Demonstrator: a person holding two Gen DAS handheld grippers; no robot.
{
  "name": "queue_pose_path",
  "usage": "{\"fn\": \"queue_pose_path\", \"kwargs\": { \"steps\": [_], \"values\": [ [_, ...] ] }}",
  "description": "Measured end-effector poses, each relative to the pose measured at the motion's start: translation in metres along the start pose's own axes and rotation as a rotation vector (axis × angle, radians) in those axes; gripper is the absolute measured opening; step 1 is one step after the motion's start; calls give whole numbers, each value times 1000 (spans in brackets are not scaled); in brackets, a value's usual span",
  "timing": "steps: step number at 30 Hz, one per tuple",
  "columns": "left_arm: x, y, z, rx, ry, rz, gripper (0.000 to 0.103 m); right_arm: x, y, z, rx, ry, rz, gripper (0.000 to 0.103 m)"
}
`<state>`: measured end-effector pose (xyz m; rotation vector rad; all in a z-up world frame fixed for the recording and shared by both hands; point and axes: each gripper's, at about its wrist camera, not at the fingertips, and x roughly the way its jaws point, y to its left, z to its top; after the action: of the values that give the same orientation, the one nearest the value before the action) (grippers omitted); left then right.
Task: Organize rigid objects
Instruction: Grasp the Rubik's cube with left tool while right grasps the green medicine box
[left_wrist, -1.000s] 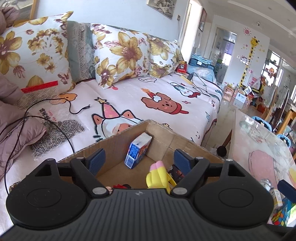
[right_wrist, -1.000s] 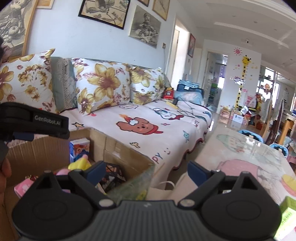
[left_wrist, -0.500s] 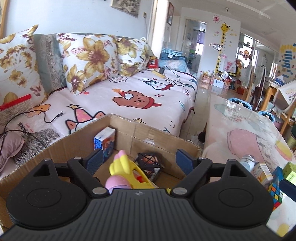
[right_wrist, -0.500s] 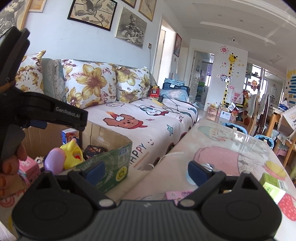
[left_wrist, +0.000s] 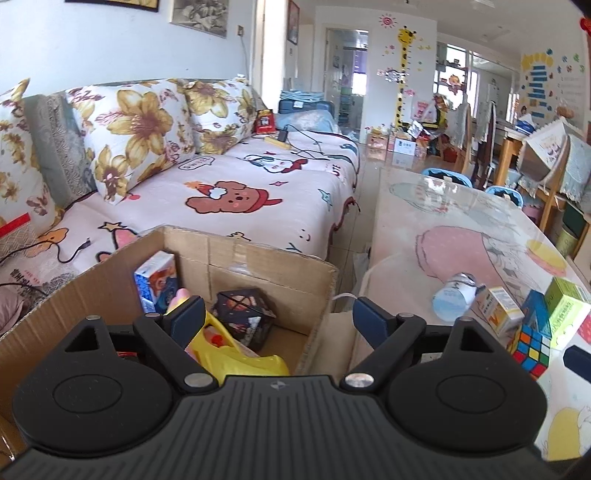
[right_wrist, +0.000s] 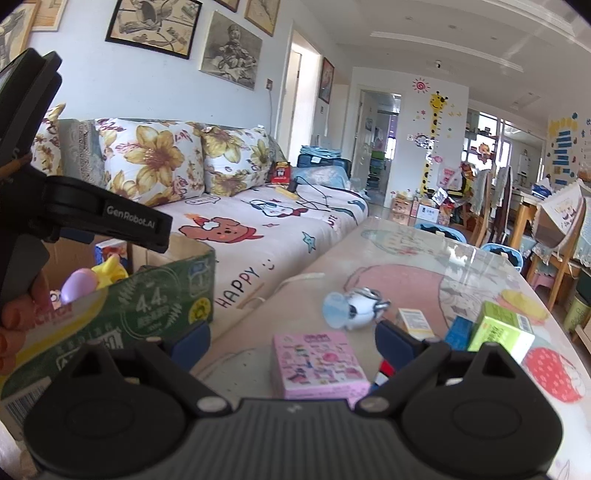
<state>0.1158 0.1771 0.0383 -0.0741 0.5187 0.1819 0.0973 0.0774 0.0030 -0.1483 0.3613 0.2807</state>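
The left tool (left_wrist: 276, 314) hides most of the yellow toy (left_wrist: 236, 354); the Rubik's cube (right_wrist: 384, 369) barely shows.

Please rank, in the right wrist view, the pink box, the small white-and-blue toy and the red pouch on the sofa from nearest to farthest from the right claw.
1. Pink box, between the fingers of the right claw, on the table.
2. White-and-blue toy, farther along the table.
3. Red pouch, at the sofa's far end.

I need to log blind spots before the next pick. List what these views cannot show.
- Cardboard box floor: left wrist view, covered by the left gripper body.
- Rubik's cube: right wrist view shows only a sliver behind the right gripper finger.
- Yellow toy: lower part cut off in both views.
- Pink box print: too small to read.
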Motion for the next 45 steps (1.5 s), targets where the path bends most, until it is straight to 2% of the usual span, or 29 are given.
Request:
{"fn": "queue_pose_path", "kwargs": {
  "steps": [17,23,28,35,41,45],
  "values": [
    [11,-25,-9,163,7,-73,103,-9,-52,-21,85,4,-72,96],
    [13,-34,-12,197,0,-142,103,-11,-83,-27,143,5,-121,96],
    [10,-45,-17,248,-15,-203,103,-9,-118,-32,239,11,-171,98],
    [11,-69,-31,340,-22,-301,103,15,-162,-42,322,41,-238,99],
    [20,-93,-45,402,-8,-350,103,43,-182,-42,346,42,-225,100],
    [33,-109,-44,427,-4,-348,103,58,-192,-41,355,51,-208,102]
  ]
}}
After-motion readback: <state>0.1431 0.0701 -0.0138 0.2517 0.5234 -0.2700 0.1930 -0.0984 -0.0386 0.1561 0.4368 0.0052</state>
